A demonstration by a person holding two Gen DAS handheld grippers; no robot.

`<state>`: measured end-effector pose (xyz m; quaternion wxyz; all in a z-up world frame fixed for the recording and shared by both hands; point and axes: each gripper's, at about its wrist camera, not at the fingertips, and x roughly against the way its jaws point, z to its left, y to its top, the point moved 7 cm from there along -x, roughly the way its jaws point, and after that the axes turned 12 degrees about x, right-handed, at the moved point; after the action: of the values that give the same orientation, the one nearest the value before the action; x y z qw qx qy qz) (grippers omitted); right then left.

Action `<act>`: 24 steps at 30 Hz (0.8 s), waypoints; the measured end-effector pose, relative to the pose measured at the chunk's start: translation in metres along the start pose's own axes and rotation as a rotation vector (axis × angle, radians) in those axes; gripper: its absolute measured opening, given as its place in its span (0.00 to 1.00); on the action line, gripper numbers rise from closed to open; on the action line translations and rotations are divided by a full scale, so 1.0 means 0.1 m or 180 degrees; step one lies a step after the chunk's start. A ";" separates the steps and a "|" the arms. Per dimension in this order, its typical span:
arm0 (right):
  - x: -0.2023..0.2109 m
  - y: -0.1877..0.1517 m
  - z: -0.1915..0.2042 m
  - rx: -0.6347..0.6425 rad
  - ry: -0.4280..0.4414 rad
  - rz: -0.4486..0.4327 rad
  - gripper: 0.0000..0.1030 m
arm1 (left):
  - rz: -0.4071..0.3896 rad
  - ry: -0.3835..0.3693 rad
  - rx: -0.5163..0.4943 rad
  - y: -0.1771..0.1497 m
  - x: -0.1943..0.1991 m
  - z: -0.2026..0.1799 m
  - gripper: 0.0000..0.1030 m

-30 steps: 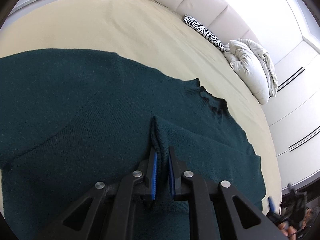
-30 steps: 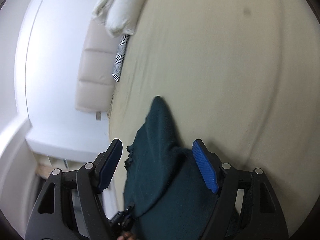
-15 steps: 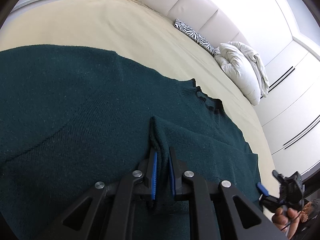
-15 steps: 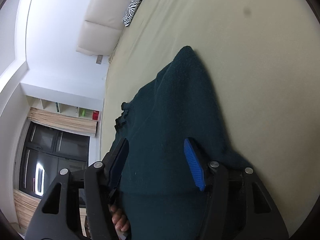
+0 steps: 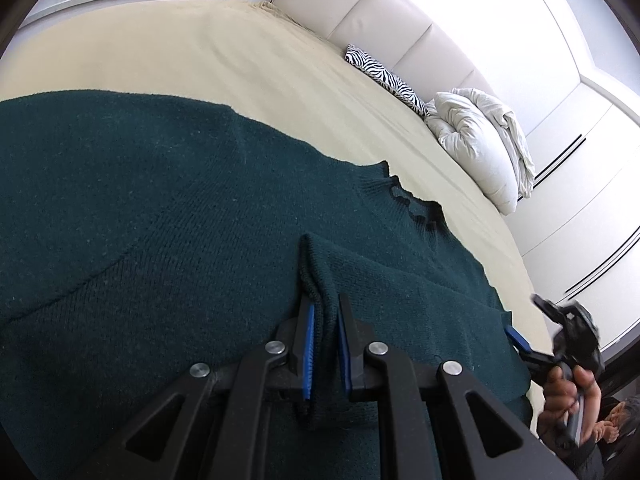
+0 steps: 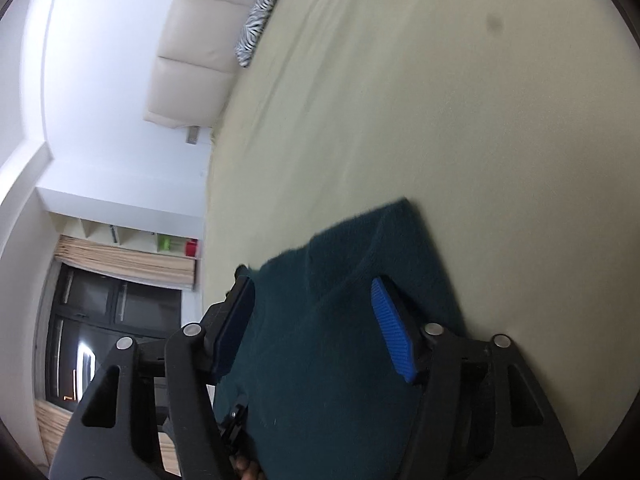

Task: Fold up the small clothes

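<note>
A dark green knit sweater (image 5: 160, 200) lies spread on the beige bed (image 5: 200, 48), collar toward the headboard. My left gripper (image 5: 324, 304) is shut on a raised fold of the sweater's knit, the ribbed edge standing up just beyond its pads. At the sweater's right edge my right gripper (image 5: 520, 340) shows in a person's hand (image 5: 568, 392). In the right wrist view the right gripper (image 6: 312, 284) straddles a corner of the sweater (image 6: 320, 360). Its jaws are opening, with fabric between them, and the blue pad (image 6: 390, 332) shows bare.
A zebra-striped cushion (image 5: 384, 74) and a bundled white duvet (image 5: 476, 140) lie by the padded headboard (image 5: 380, 12). White wardrobe doors (image 5: 580, 200) stand right of the bed. Bare beige sheet (image 6: 440, 100) stretches beyond the sweater's corner.
The right gripper has come in to the sweater's right edge and rolled, its jaws now narrower around the corner. The left gripper has kept its grip and barely moved.
</note>
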<state>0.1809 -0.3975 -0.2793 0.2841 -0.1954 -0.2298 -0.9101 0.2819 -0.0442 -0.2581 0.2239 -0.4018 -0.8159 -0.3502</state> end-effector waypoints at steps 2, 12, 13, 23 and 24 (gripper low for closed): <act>0.19 -0.09 0.10 0.0112 0.0048 -0.0178 0.68 | 0.0010 -0.0029 0.0048 0.02 0.03 -0.01 0.14; 0.81 -0.39 0.90 0.0905 -0.0637 -0.0817 0.75 | -0.0603 -0.0076 0.0477 0.32 1.62 0.27 0.85; 0.92 -0.46 1.11 0.1078 -0.0658 -0.0948 0.76 | -0.0660 -0.0085 0.0620 0.34 1.81 0.44 0.85; 1.32 -1.48 2.81 0.2526 -0.0700 -0.1612 1.00 | -0.1116 -0.0136 0.2529 0.35 2.99 2.67 0.57; 1.29 -1.53 2.86 0.2429 -0.0556 -0.1467 1.00 | -0.1123 -0.0213 0.2672 0.38 2.99 2.79 0.56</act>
<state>0.0546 -0.1890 -0.0297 0.1054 -0.0966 -0.6093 -0.7799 0.1164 0.3307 -0.2323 0.2778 -0.1423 -0.9500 -0.0088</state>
